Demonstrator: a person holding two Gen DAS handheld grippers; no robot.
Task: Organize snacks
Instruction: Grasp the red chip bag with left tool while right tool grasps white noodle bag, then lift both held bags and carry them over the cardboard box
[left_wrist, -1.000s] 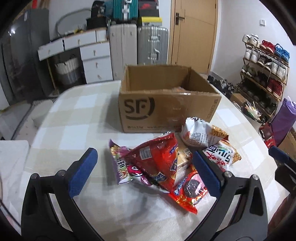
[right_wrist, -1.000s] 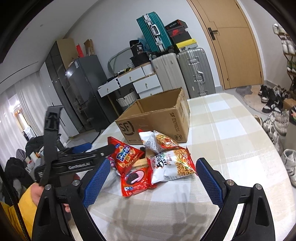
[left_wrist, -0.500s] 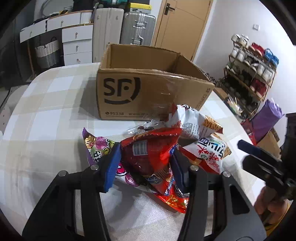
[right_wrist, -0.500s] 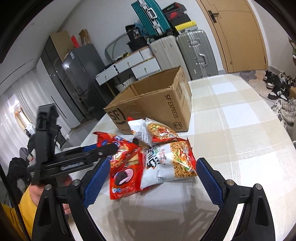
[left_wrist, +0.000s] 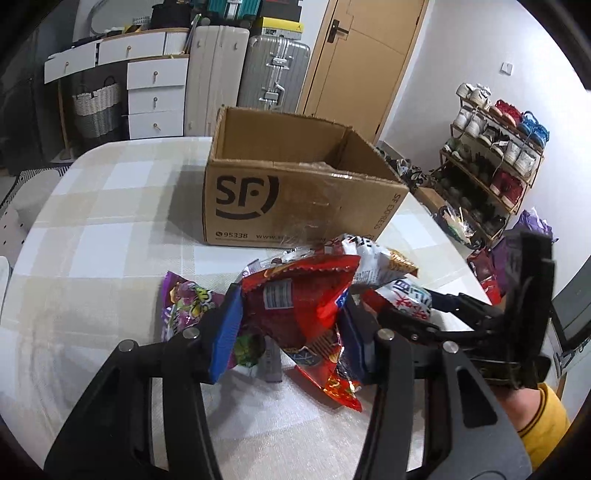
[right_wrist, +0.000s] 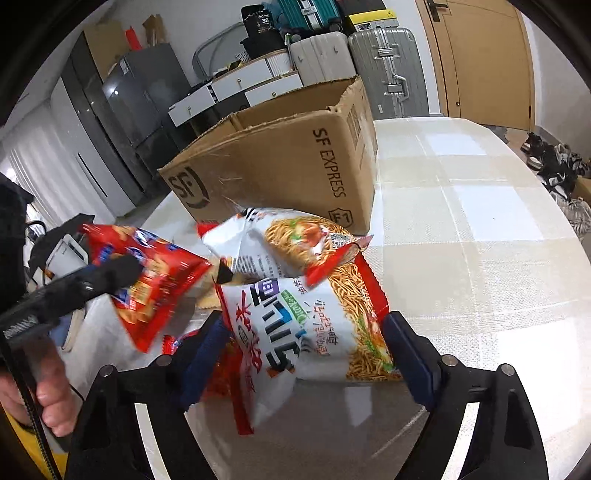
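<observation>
Snacks lay heaped on the near side of the checked table (left_wrist: 110, 236), just in front of the open cardboard box (left_wrist: 295, 199), whose visible inside looked bare, so the sorting seemed barely begun. The left gripper (left_wrist: 291, 325) was clamped on a red snack bag (left_wrist: 299, 302) at the left of the heap. The right gripper (right_wrist: 306, 347) was closing around a white noodle packet (right_wrist: 306, 332), with the other noodle packet (right_wrist: 288, 243) and a purple bag (left_wrist: 184, 299) left.
</observation>
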